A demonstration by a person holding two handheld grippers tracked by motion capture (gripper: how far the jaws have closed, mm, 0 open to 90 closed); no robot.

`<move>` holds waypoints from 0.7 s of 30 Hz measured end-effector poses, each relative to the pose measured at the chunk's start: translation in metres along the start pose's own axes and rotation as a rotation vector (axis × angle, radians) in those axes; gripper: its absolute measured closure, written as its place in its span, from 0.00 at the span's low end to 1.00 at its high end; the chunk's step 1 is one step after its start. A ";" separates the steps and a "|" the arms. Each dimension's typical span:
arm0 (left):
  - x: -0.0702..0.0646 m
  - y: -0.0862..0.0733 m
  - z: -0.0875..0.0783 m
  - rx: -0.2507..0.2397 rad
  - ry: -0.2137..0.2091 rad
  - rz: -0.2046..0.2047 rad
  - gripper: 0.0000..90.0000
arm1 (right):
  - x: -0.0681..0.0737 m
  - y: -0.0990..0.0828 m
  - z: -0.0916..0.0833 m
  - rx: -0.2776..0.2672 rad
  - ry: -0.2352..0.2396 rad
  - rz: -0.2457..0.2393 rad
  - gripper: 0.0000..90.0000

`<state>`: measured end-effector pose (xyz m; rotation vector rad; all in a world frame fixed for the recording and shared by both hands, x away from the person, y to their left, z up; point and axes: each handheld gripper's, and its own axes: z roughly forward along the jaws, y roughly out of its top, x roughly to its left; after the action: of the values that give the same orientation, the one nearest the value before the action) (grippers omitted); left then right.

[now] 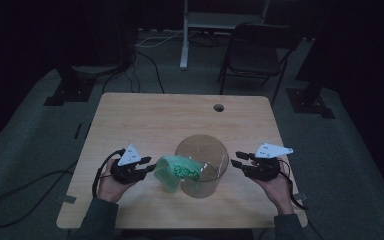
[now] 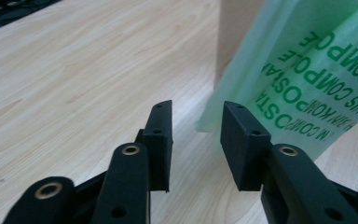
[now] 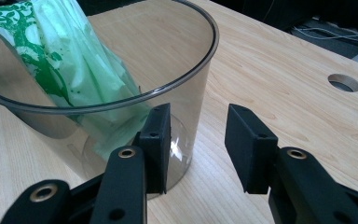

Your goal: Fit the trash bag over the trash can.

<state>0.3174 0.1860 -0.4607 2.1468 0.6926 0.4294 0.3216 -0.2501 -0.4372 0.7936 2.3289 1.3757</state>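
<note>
A clear round container (image 1: 203, 146) stands upright on the wooden table (image 1: 150, 120), near the front middle. A green printed bag (image 1: 176, 171) hangs over its left rim, part inside and part outside. My left gripper (image 1: 151, 169) is at the bag's left edge, open; in the left gripper view the bag (image 2: 307, 70) lies just ahead and right of the gripper (image 2: 196, 133), with no pad pressing on it. My right gripper (image 1: 237, 159) is open, just right of the container. In the right gripper view the container wall (image 3: 186, 93) and the bag (image 3: 74, 60) sit ahead of the gripper (image 3: 198, 135).
A round cable hole (image 1: 218, 107) is in the table's far side, seen too as a hole (image 3: 344, 82) in the right gripper view. A dark folding chair (image 1: 257, 55) and cables (image 1: 130, 70) are on the floor beyond the table.
</note>
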 end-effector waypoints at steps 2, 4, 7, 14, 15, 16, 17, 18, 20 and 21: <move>-0.002 0.000 0.002 0.000 -0.010 0.009 0.67 | -0.001 -0.001 -0.001 0.001 -0.002 0.002 0.67; -0.004 0.001 0.004 0.000 -0.019 0.021 0.66 | -0.001 -0.002 -0.001 0.003 -0.003 0.006 0.67; -0.004 0.004 0.007 0.007 -0.011 0.036 0.64 | -0.001 -0.003 -0.001 0.005 -0.004 0.006 0.67; 0.002 0.014 0.017 -0.016 -0.034 0.061 0.63 | 0.000 -0.002 0.001 0.011 -0.002 0.001 0.67; 0.002 0.014 0.017 -0.016 -0.034 0.061 0.64 | 0.000 -0.002 0.001 0.011 -0.002 0.001 0.67; 0.002 0.015 0.020 -0.017 -0.063 0.086 0.64 | 0.000 -0.002 0.002 0.010 -0.002 0.001 0.67; 0.002 0.015 0.020 -0.020 -0.081 0.095 0.72 | -0.001 -0.002 0.001 0.011 -0.003 -0.001 0.67; 0.002 0.015 0.020 -0.028 -0.101 0.098 0.77 | -0.001 -0.002 0.001 0.011 -0.003 -0.001 0.66; 0.002 0.016 0.016 -0.052 -0.132 0.111 0.91 | -0.001 -0.002 0.000 0.012 -0.004 0.000 0.66; 0.002 0.016 0.013 -0.062 -0.151 0.115 0.97 | -0.001 -0.002 -0.001 0.012 -0.006 0.001 0.66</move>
<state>0.3314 0.1711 -0.4555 2.1414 0.4669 0.3415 0.3213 -0.2522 -0.4386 0.8012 2.3349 1.3590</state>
